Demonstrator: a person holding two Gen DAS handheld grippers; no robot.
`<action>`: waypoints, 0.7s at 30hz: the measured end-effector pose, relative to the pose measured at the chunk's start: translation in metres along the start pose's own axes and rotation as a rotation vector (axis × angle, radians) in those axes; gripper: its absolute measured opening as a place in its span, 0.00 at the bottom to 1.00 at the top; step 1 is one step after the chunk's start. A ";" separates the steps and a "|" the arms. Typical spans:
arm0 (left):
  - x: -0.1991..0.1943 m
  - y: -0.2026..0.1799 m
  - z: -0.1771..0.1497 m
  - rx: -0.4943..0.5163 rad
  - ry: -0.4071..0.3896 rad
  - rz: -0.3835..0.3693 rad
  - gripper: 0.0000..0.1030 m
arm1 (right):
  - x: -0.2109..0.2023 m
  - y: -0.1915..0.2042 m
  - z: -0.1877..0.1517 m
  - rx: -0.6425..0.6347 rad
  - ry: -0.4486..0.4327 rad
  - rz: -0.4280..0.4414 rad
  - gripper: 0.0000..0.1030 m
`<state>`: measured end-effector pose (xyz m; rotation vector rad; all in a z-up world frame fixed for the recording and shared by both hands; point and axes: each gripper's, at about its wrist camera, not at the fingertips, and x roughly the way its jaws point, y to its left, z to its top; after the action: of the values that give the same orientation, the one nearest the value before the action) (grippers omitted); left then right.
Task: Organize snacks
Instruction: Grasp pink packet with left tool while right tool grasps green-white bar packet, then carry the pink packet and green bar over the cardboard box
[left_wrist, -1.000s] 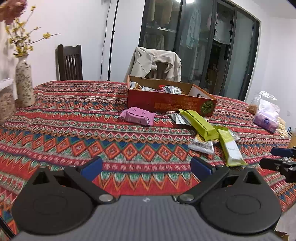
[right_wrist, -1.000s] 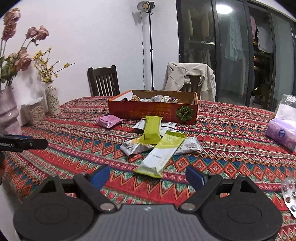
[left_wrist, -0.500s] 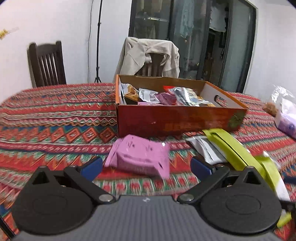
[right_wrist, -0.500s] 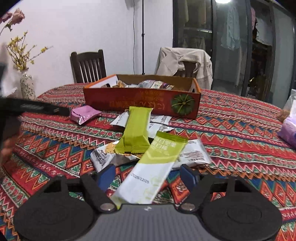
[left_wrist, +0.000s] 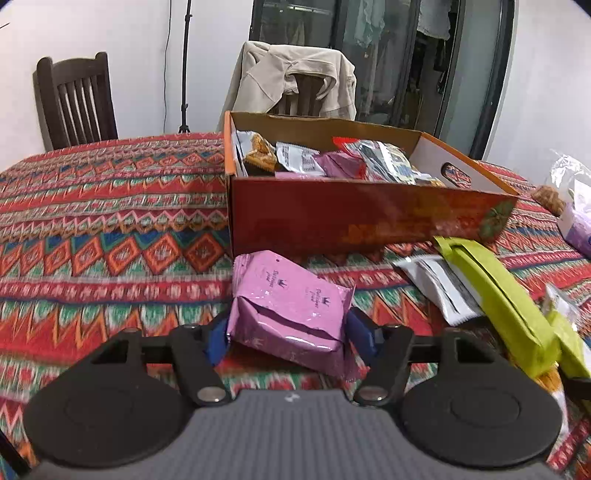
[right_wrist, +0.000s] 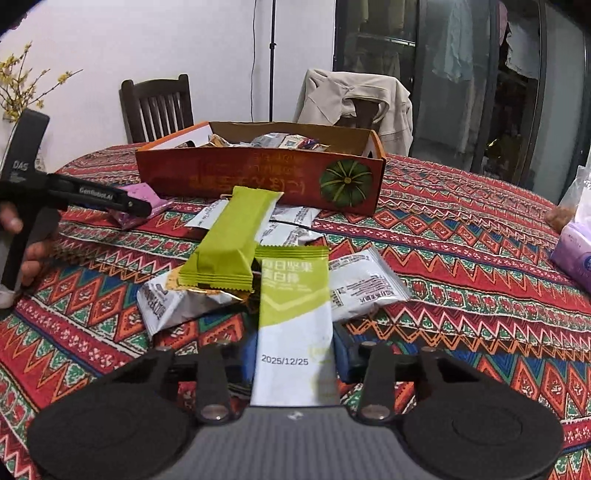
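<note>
My left gripper is shut on a pink snack packet that lies on the patterned tablecloth, just in front of the orange cardboard box holding several snacks. My right gripper is shut on the near end of a green-and-white bar packet. Beyond it lie a green bar and silver packets. The box also shows in the right wrist view, and the left gripper shows at the left on the pink packet.
A green bar and silver packets lie right of the pink packet. A purple pack in a plastic bag sits at the table's right edge. Chairs stand behind the table, one draped with a beige jacket.
Both grippers moved forward and down to the table and closed: the left onto the pink packet, the right onto the green-and-white bar packet.
</note>
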<state>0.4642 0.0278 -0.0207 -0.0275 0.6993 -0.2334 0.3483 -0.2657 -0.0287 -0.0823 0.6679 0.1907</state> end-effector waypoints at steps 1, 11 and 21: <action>-0.006 -0.002 -0.004 -0.003 0.005 -0.009 0.62 | -0.001 0.001 0.000 -0.003 0.002 0.008 0.37; -0.117 -0.027 -0.077 -0.135 -0.070 -0.088 0.61 | -0.048 0.003 -0.019 0.005 -0.024 0.069 0.35; -0.199 -0.045 -0.113 -0.159 -0.138 -0.071 0.61 | -0.114 0.005 -0.034 0.014 -0.120 0.073 0.35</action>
<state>0.2352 0.0342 0.0232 -0.2182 0.5790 -0.2408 0.2392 -0.2822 0.0153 -0.0330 0.5532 0.2596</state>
